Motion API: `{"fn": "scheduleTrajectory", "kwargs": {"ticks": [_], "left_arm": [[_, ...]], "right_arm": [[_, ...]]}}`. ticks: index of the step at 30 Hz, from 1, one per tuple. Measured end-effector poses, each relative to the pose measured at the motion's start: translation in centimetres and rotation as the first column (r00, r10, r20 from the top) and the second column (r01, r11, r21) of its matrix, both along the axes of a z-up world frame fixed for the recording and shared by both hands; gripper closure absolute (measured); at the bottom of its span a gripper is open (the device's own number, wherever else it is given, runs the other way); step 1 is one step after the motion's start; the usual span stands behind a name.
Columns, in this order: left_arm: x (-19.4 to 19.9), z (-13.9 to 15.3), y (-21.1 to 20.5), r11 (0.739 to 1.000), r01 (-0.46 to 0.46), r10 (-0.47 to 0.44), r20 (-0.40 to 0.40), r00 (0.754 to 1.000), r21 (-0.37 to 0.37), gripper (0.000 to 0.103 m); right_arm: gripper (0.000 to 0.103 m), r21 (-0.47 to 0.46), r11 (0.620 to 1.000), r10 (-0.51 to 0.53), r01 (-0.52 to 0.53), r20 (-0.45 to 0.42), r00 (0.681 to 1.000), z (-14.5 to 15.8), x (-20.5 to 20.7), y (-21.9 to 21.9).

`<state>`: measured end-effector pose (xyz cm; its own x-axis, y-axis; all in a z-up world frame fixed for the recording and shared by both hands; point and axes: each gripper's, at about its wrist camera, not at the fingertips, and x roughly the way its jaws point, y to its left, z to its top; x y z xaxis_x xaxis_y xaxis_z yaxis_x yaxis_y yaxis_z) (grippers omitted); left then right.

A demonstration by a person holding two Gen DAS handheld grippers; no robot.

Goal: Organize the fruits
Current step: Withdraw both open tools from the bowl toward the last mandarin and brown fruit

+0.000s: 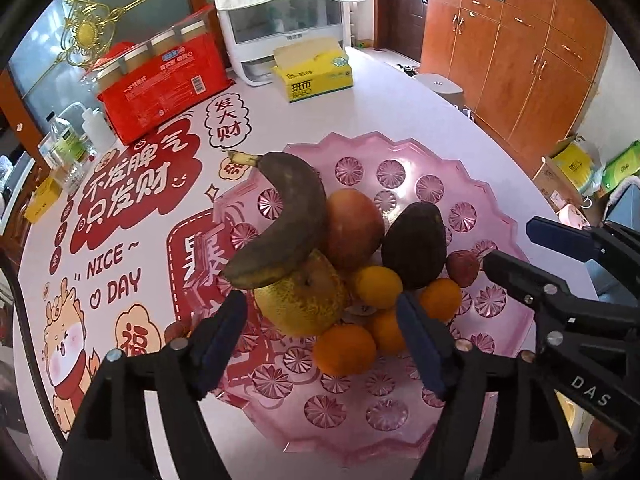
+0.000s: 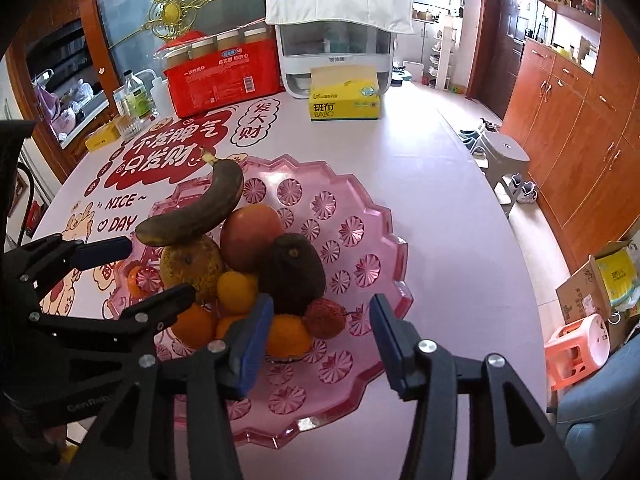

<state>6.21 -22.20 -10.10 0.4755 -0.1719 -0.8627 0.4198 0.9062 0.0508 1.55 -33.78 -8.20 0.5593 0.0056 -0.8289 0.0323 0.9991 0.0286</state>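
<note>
A pink scalloped tray on the table holds a heap of fruit. A brown overripe banana lies on top of a speckled pear and leans on a red apple. A dark avocado, a lychee, a small yellow citrus and several oranges lie around them. My left gripper stands open above the pear and oranges, pads touching nothing. My right gripper is open over the lychee and an orange, beside the avocado.
At the table's far side stand a red package of cups, a yellow tissue box and a white appliance under a cloth. Bottles sit at the left edge. A grey stool, a pink stool and wooden cabinets are to the right.
</note>
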Motion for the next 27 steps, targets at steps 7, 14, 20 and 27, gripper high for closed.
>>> {"fn": "scheduleTrajectory", "kwargs": {"ticks": [7, 14, 20, 27], "left_arm": [[-0.2, 0.5, 0.4, 1.0, -0.022, 0.022, -0.005, 1.0, -0.016, 0.018], [-0.5, 0.5, 0.6, 0.999, -0.013, 0.012, -0.025, 1.0, -0.035, 0.017], [-1.0, 1.1, 1.0, 0.999, -0.002, 0.001, -0.019, 1.0, -0.051, 0.015], [-1.3, 2.4, 1.6, 0.998, 0.018, -0.018, -0.001, 1.0, -0.053, 0.015]], "right_arm": [[0.052, -0.012, 1.0, 0.007, -0.007, 0.024, 1.0, 0.8, -0.6, 0.1], [0.052, -0.011, 1.0, -0.002, 0.002, 0.023, 1.0, 0.8, -1.0, -0.1], [0.052, -0.013, 1.0, -0.009, 0.009, 0.021, 1.0, 1.0, -1.4, 0.1], [0.052, -0.014, 1.0, -0.014, 0.015, 0.03, 0.999, 1.7, -1.8, 0.8]]}}
